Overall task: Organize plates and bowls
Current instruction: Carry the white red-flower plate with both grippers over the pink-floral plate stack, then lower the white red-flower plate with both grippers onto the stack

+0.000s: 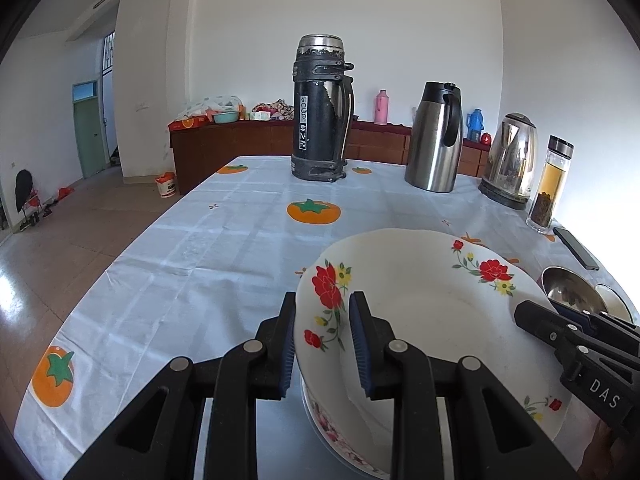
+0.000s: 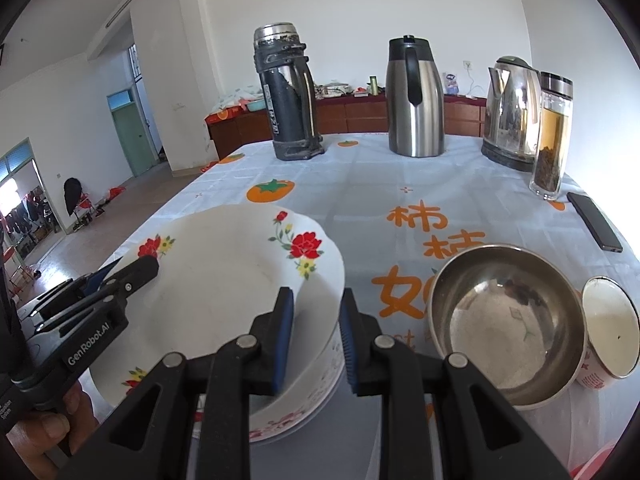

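Straddling: left gripper point(image 1: 322, 336) has its jaws set either side of the left rim of the plate point(image 1: 420, 304), one pad outside, one inside; a gap shows at the pads, and whether they pinch the rim I cannot tell.
Plate: white with red flowers, near centre of the table point(image 1: 180, 264), tilted, sitting on a second floral dish point(image 2: 296, 420) beneath.
Right gripper point(image 2: 316, 338): jaws part-open astride the plate's right rim; blue pads point(image 2: 282, 340) close to the rim, contact uncertain.
Steel bowl point(image 2: 504, 320): upright on the cloth, just right of the plate, apart from it.
Cup point(image 2: 610, 328): white enamel, tilted, touching the bowl's right side.
Far row, left to right: black flask point(image 1: 322, 108), steel jug point(image 1: 436, 136), kettle point(image 1: 510, 156), tea bottle point(image 1: 550, 184), all upright.
Phone point(image 2: 594, 220): flat at the right edge, near the tea bottle.
Hand point(image 2: 44, 432): seen in the right wrist view, gripping the left tool's handle at lower left.
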